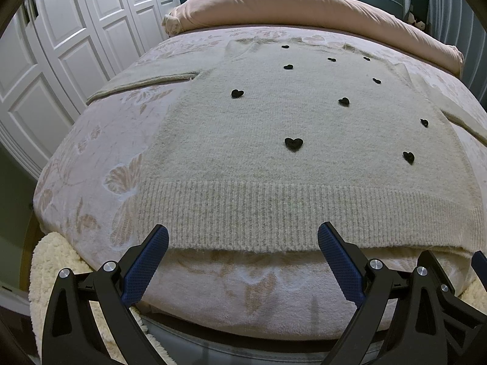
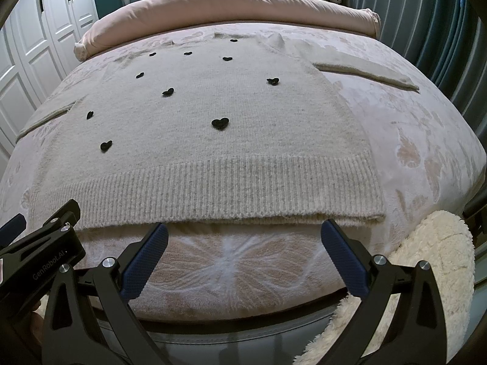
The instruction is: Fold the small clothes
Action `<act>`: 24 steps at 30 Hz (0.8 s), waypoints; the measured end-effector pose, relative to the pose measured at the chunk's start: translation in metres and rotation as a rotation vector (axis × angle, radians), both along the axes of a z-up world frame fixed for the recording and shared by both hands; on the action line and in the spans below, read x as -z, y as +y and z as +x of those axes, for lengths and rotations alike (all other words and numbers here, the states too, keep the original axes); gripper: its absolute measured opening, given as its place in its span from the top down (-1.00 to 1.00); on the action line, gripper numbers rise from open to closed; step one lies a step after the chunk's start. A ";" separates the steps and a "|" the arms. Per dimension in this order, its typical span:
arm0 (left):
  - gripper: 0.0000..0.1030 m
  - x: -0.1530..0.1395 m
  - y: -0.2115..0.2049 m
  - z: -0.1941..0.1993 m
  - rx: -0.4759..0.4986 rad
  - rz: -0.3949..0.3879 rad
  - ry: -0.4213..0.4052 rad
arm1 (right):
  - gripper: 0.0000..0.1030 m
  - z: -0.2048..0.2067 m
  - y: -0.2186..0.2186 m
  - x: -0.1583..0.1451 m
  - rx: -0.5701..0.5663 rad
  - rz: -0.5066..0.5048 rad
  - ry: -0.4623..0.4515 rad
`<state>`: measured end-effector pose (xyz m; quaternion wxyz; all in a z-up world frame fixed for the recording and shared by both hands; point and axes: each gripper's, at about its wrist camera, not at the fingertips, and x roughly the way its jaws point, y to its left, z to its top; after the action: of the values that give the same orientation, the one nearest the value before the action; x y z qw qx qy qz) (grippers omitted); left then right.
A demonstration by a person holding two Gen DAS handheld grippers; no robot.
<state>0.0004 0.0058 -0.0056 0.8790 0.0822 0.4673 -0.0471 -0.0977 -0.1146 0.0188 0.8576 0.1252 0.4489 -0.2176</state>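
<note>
A cream knit sweater (image 1: 258, 121) with small black hearts lies flat on the bed, its ribbed hem toward me and its sleeves spread to both sides. It also shows in the right wrist view (image 2: 197, 127). My left gripper (image 1: 243, 237) is open, its blue-padded fingers just in front of the hem's left half. My right gripper (image 2: 244, 235) is open, just in front of the hem's right half. The left gripper's body shows at the lower left of the right wrist view (image 2: 45, 243). Neither gripper holds anything.
The bed (image 1: 100, 152) has a pink butterfly-patterned cover. A rolled pink duvet (image 1: 289, 6) lies at the far end. A fluffy cream blanket (image 2: 435, 258) hangs at the near edge. White wardrobe doors (image 1: 61, 45) stand to the left.
</note>
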 end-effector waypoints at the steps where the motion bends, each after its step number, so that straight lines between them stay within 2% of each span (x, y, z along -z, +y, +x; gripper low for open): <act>1: -0.86 0.000 0.001 0.000 0.000 0.000 0.000 | -0.91 0.000 0.000 0.000 0.000 0.000 0.000; 24: -0.86 0.000 0.000 0.000 -0.001 0.002 0.001 | -0.91 -0.001 -0.001 0.001 0.003 0.007 0.002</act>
<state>0.0004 0.0058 -0.0056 0.8786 0.0828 0.4679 -0.0465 -0.0982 -0.1156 0.0177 0.8563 0.1290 0.4503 -0.2175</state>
